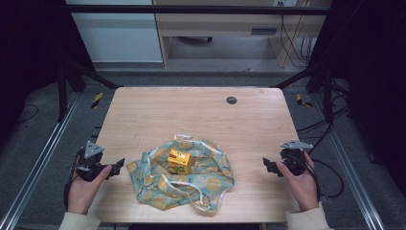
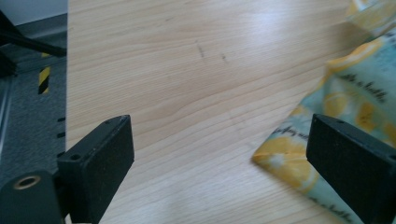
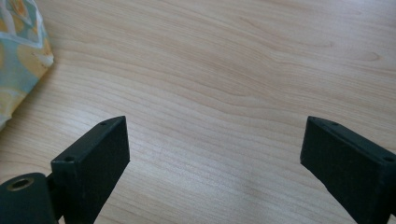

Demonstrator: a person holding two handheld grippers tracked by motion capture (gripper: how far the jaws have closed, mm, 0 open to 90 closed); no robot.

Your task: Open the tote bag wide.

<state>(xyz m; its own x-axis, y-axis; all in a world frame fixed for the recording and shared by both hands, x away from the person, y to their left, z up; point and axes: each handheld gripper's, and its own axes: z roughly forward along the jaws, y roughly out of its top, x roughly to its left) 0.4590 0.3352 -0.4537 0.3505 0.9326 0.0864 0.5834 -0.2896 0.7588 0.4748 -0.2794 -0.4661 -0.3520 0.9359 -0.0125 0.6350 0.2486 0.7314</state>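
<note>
A small yellow carton (image 1: 179, 161) sits on a crumpled lemon-print cloth (image 1: 210, 184) at the near middle of a pale wood-grain table (image 1: 191, 112). Left gripper (image 1: 118, 167) and right gripper (image 1: 268, 165) flank it, jaws wide, empty.

Light wooden table (image 1: 158, 108); lemon-print cloth bag (image 1: 210, 184) crumpled near front edge.

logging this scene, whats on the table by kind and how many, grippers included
lemon-print cloth bag: 1
yellow carton, standing on the bag: 1
grippers, left gripper and right gripper, both open and apart from the bag: 2
total: 4
</note>
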